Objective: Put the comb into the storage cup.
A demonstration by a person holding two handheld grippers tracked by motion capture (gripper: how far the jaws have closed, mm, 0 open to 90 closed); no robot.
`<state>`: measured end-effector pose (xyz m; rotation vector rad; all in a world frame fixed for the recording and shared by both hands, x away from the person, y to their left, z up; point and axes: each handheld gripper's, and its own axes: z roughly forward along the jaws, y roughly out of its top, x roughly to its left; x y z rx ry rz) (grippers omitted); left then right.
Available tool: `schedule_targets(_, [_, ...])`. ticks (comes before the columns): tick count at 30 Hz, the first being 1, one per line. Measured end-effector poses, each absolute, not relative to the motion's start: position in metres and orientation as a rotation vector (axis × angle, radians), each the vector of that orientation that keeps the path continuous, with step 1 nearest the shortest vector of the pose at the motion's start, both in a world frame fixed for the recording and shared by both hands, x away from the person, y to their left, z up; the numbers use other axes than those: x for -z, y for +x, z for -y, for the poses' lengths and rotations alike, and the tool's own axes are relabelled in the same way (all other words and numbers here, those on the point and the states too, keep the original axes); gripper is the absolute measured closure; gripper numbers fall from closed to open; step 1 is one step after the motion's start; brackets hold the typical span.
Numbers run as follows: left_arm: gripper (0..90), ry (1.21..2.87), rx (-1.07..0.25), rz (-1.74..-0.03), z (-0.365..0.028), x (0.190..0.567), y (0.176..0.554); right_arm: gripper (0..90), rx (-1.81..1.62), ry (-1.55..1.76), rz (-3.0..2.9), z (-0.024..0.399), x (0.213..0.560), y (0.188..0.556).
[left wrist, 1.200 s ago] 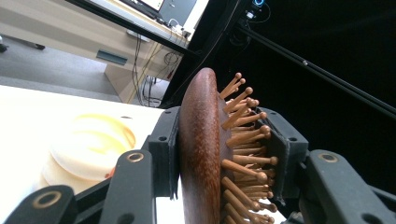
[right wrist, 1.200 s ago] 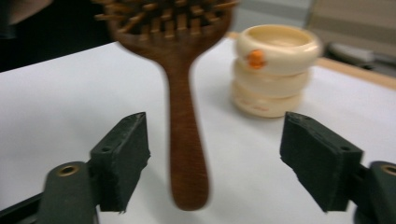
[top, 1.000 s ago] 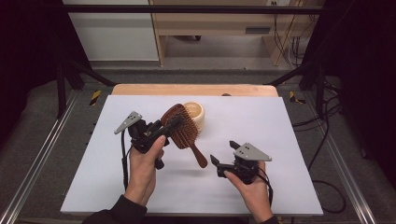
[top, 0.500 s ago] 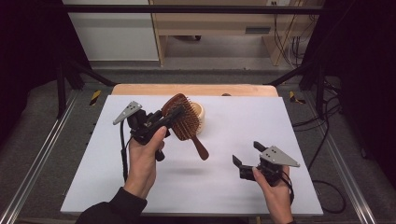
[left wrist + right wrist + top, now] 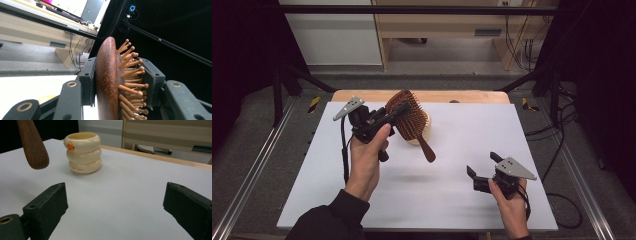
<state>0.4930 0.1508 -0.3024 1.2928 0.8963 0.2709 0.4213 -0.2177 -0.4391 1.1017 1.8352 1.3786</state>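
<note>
Item one: wooden hairbrush (image 5: 408, 116), which we grasp in the left gripper (image 5: 384, 120), fingers (image 5: 87, 80) clenched on the brush head's back and bristles. Since the earlier frames we have lifted it higher; its handle hangs down over the white worktop (image 5: 452, 200).

Item two: right gripper (image 5: 482, 167), now drawn back to the near right of the worktop, well apart from the brush. Its fingers (image 5: 50, 202) have just been opening and stand released, nothing between them.

Item three: cream ringed cup (image 5: 82, 152) with an orange mark; small lettering near its base, unreadable. Contents cannot be seen.
</note>
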Motion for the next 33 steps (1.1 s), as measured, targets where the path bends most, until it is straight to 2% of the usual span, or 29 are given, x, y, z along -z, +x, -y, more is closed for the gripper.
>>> schedule_targets(33, [52.7, 1.228, -0.299, -0.945, -0.148, 0.270, 0.532, 5.1, -1.403, 1.076, -1.844, 0.218, 0.442, 0.426])
